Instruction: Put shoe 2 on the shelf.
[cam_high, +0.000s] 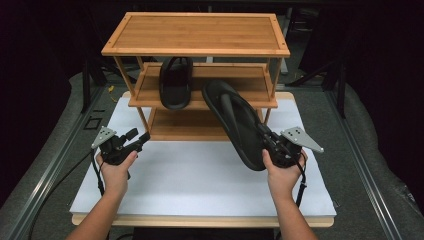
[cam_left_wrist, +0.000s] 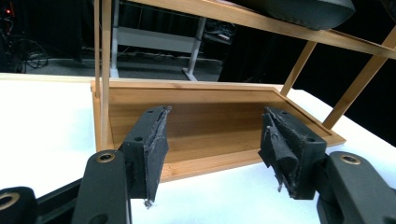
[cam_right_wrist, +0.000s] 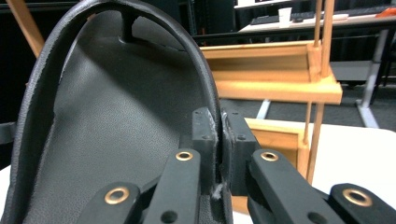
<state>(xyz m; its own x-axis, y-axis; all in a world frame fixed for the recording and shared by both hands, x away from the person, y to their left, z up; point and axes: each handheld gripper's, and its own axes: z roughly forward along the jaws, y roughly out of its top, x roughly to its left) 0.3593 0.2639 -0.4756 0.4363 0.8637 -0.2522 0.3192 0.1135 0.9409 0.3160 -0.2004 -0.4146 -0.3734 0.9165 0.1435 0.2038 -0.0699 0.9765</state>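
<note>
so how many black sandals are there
2: one sandal on the rack's middle shelf, one sandal held by the right gripper at its edge, in front of the rack. More could be hidden.

Black flip-flop, 2nd black sandal, honey-brown bamboo rack, white table mat, black grippers.

Heel end of the flip-flop I'm carrying is covered by my right gripper, and its toe overlaps the middle shelf edge behind it. In the right gripper view its left side and heel run off the frame. The other flip-flop has its toe end hidden under the rack's top shelf; left gripper view cuts it at the top edge. Bottom shelf partly blocked by the carried one. My forearms are cropped at the bottom.
</note>
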